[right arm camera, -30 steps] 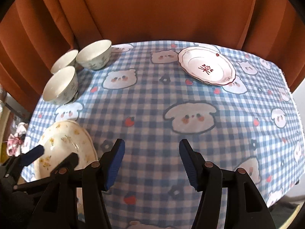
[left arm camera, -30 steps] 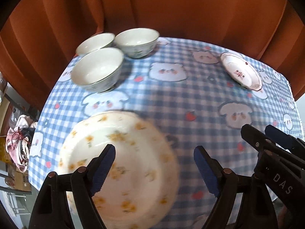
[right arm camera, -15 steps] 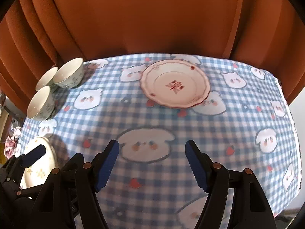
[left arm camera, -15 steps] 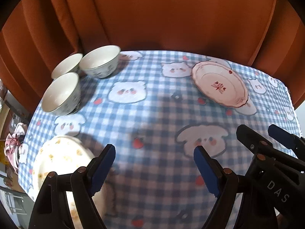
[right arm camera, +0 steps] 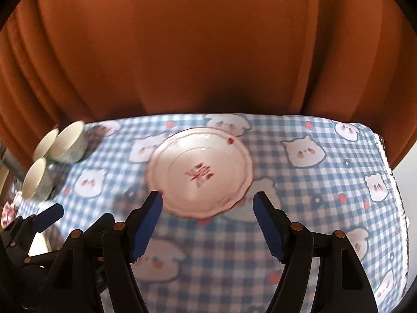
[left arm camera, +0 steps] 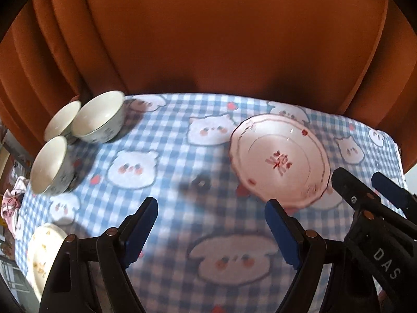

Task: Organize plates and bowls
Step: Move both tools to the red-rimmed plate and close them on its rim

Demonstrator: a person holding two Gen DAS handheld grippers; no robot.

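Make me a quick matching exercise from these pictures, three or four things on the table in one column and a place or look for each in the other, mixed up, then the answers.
1. red-patterned plate
2. three bowls
3. yellow-flowered plate
4. right gripper

A. far left of the tablecloth, close together
B. open, nothing between its pads
C. near left corner
D. just beyond the right gripper's fingertips

Pairs: 1-D, 2-A, 3-C, 4-B

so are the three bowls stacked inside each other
No, the three bowls sit side by side in a cluster on the checked tablecloth.
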